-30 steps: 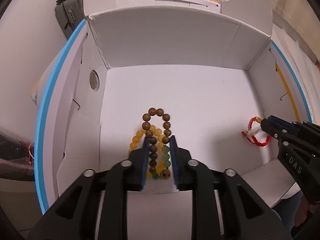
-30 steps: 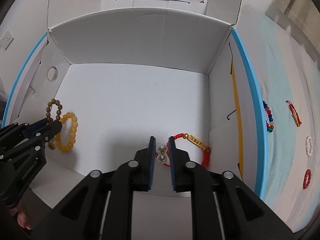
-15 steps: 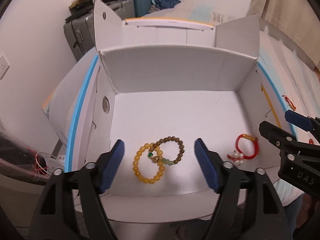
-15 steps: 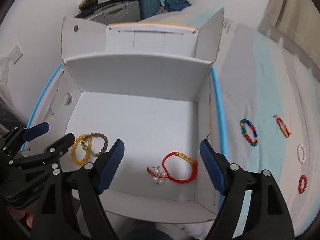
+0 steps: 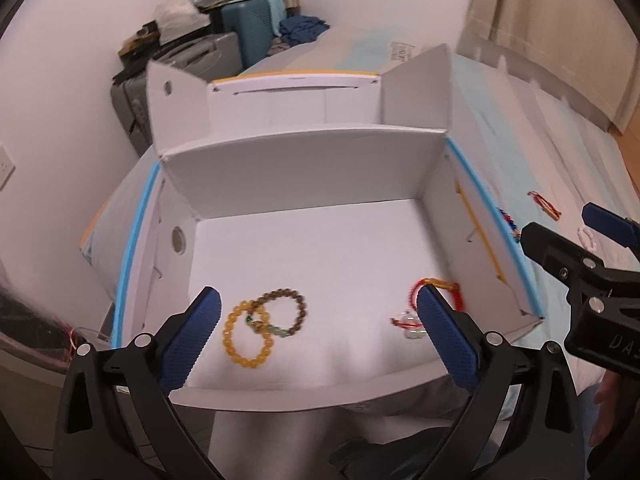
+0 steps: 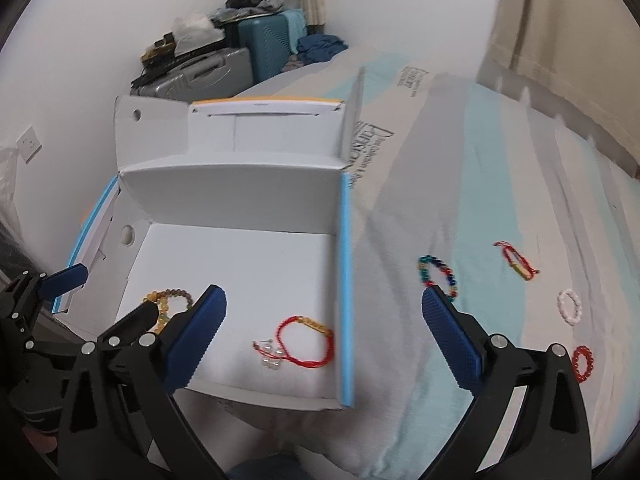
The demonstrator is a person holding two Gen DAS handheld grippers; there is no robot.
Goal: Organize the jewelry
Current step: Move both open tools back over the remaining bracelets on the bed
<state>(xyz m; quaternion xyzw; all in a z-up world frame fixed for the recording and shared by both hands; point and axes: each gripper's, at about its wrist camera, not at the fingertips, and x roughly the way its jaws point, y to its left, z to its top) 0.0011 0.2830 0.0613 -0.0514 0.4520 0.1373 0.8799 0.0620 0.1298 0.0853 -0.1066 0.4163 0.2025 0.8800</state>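
My left fingers (image 5: 318, 340) and right fingers (image 6: 324, 340), having just been opening, now stand spread wide and empty above the white box (image 5: 304, 168). On its floor lie the yellow and brown bead bracelets (image 5: 264, 326) and red cord bracelet (image 6: 306, 344), dropped for storage. Four bracelets (image 6: 438, 274) wait on the bed (image 6: 480, 184); the blue-edged wall (image 6: 346, 300) stands between.

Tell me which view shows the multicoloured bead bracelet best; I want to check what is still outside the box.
The right wrist view: the multicoloured bead bracelet lies in full on the bedsheet, only its lower edge behind a tool finger. In the left wrist view only a few beads peek past the box wall.
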